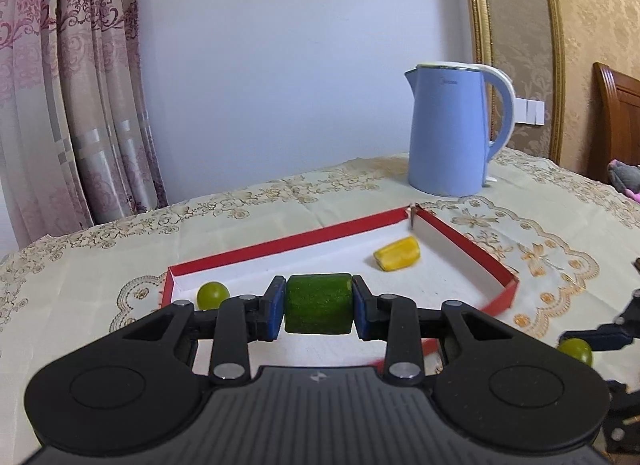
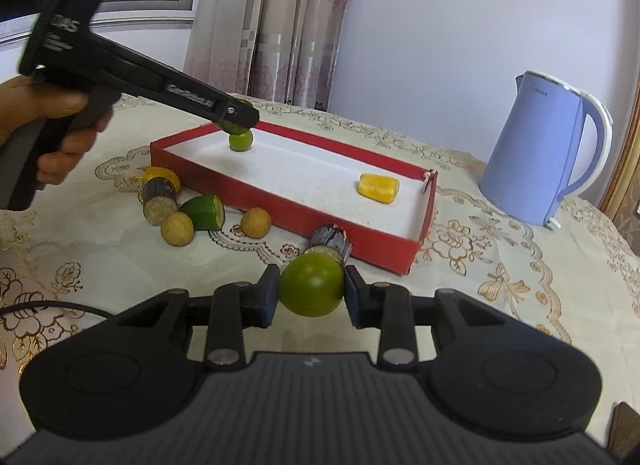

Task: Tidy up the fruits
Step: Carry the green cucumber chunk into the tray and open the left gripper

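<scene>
My left gripper (image 1: 319, 309) is shut on a green cucumber piece (image 1: 319, 307) and holds it over the near left part of the red box (image 1: 280, 245). In the box lie a green grape (image 1: 213, 294) and a yellow fruit piece (image 1: 398, 252). My right gripper (image 2: 310, 291) is shut on a round green fruit (image 2: 311, 287) just above the table, in front of the box (image 2: 280, 205). The left gripper (image 2: 236, 115) shows in the right wrist view above the grape (image 2: 241, 141). The right gripper's fruit shows at the left wrist view's right edge (image 1: 576, 350).
A blue kettle (image 1: 452, 129) stands behind the box at the right. On the cloth left of the box lie a dark sugarcane piece (image 2: 160, 197), a green fruit wedge (image 2: 205, 212) and two brown longans (image 2: 177, 228). Another dark cane piece (image 2: 329, 241) lies against the box's near wall.
</scene>
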`<state>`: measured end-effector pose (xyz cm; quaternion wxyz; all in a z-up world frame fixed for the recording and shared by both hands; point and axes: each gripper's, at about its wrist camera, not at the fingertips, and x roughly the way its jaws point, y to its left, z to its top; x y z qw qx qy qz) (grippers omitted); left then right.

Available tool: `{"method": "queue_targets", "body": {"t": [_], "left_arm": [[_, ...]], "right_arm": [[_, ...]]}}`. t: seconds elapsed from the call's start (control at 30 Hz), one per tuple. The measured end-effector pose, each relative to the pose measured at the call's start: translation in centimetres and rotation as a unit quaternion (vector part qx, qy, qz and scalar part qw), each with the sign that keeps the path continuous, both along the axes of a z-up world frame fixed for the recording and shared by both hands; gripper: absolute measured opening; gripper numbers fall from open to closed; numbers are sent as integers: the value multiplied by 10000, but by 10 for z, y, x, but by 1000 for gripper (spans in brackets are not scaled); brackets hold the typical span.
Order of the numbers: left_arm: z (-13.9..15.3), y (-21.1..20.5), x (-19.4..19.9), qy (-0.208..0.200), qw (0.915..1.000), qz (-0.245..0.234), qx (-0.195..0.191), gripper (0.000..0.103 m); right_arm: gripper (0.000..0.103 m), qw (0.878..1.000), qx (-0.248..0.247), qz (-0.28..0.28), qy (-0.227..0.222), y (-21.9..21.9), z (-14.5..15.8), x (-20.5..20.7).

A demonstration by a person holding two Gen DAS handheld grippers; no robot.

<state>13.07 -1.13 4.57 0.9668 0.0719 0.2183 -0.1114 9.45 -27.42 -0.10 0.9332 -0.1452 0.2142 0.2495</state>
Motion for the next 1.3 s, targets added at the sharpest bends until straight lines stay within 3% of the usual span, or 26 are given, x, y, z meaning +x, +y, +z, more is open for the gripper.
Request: {"method": "queue_targets", "body": {"t": [0.6,0.83,1.3], "left_arm": [[-8,-1,58,175,9992,348,39,33],[-17,1,85,453,9974,561,-97,33],[-41,6,128,848,9912,1015,41,33]], "right_arm": [[32,10000,17,42,-33,3,1,4],[32,10000,22,40,-24,3,-1,5],[32,10000,15,36,36,2,-5,9]]}}
